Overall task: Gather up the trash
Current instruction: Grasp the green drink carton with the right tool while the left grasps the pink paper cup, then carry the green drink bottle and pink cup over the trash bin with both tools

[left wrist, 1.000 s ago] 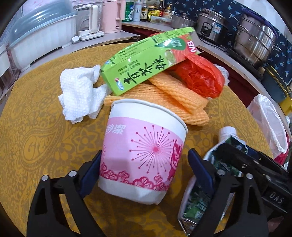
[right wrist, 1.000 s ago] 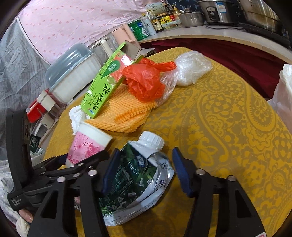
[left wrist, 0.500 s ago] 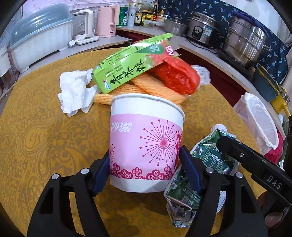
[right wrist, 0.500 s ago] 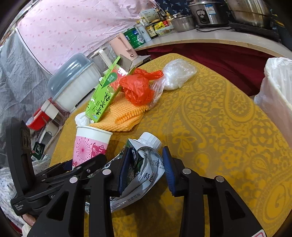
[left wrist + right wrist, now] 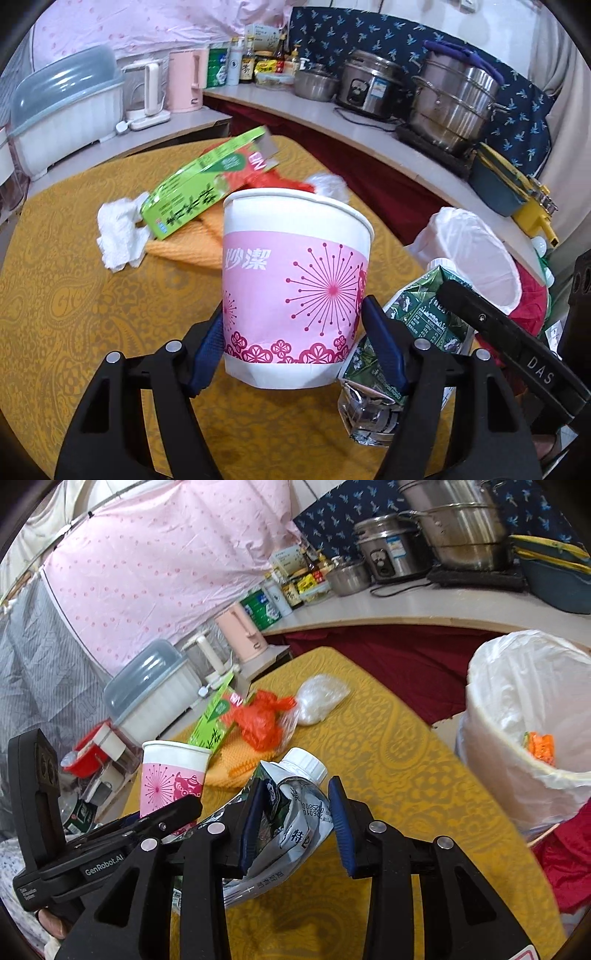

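Note:
My left gripper [image 5: 293,341] is shut on a pink and white paper cup [image 5: 295,288], held upright above the yellow table [image 5: 74,314]. My right gripper [image 5: 295,823] is shut on a crushed green and silver carton [image 5: 291,812] with a white cap, also lifted off the table. The carton [image 5: 402,332] and the right gripper's arm show at the right of the left wrist view; the cup [image 5: 171,775] shows at the left of the right wrist view. A white-lined trash bin [image 5: 524,720] stands off the table's right edge.
On the table lie a green box [image 5: 195,192], orange foam netting [image 5: 184,240], a white tissue [image 5: 120,236], a red plastic bag [image 5: 262,720] and a clear bag [image 5: 321,698]. Pots [image 5: 454,103], a rice cooker and bottles line the counter behind.
Both grippers closed on their items, the left on the cup and the right on the carton, then lifted them off the table and swung toward the bin.

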`<state>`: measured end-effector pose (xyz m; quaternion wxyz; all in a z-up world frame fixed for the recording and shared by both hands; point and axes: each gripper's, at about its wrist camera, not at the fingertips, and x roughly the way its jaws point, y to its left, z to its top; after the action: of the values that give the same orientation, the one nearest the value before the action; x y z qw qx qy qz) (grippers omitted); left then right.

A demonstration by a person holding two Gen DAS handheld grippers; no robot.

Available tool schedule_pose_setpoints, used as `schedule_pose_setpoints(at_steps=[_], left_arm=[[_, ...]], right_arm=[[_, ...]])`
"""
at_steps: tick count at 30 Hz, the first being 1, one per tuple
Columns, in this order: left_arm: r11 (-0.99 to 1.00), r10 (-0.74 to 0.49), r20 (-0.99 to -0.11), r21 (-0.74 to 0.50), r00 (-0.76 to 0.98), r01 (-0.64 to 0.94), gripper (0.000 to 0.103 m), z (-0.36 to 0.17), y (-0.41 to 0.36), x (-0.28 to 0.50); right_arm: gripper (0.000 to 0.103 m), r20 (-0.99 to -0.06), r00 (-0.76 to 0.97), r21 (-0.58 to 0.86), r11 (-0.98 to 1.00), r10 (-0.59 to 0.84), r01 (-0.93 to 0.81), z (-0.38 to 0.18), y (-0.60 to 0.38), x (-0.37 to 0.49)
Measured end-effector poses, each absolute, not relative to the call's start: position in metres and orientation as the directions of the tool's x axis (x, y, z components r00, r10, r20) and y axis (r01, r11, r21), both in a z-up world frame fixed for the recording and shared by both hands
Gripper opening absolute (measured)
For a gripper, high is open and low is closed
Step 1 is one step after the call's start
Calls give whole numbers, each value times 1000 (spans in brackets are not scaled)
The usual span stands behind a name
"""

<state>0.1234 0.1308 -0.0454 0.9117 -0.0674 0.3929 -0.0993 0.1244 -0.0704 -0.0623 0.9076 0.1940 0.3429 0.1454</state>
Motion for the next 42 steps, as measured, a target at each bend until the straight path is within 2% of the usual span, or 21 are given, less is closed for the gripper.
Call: schedule_pose_setpoints(at_steps=[13,24,31,42], left_arm=[[952,-307,-642,-191,702,241,67,-3,59,125],[912,-398,-614,-188,682,364,67,16,-27,144],[884,-444,-630,-188,637,429,67,12,-76,163],[857,-462,-684,-182,564,482,67,-18,-133,188]], right_arm=[[33,-482,828,459,888,287,-40,-28,-161,95],[33,-450,881,439,895,143,79,-14,-243,82],[33,-451,892,408,895,28,178,-14,-292,83],[33,-477,877,407,871,-56,276,-33,-338,91]])
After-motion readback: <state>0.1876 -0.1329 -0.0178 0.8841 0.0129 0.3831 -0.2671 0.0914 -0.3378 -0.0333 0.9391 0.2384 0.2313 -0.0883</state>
